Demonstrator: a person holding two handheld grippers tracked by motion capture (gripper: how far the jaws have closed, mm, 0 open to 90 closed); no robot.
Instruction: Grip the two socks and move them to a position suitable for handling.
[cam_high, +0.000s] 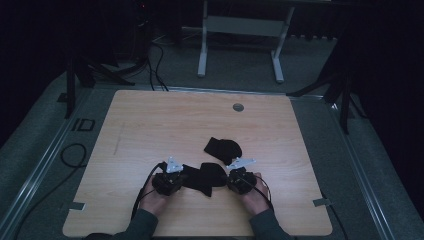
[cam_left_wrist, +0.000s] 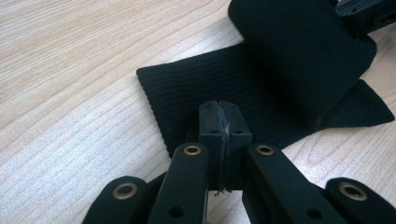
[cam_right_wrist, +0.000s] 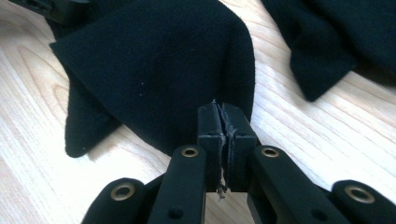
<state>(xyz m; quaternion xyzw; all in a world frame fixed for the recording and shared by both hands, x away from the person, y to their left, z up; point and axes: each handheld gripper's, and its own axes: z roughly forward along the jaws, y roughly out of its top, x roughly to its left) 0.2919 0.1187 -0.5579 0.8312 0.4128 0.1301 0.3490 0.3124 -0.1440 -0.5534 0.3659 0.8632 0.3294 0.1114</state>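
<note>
Dim light left little more than the pale wooden table (cam_high: 150, 125) to see by. Near its front edge a black sock (cam_high: 205, 177) lay stretched crosswise, its long axis running straight from the left tongs (cam_high: 172, 176) to the right tongs (cam_high: 235, 176). Each pair was clamped tight on one end of it, ribbed cuff at the left. A second sock (cam_high: 222, 148) lay just beyond, nearer the right hand (cam_high: 254, 197).

black sock (cam_high: 205, 178) folded, pinched both ends
</note>
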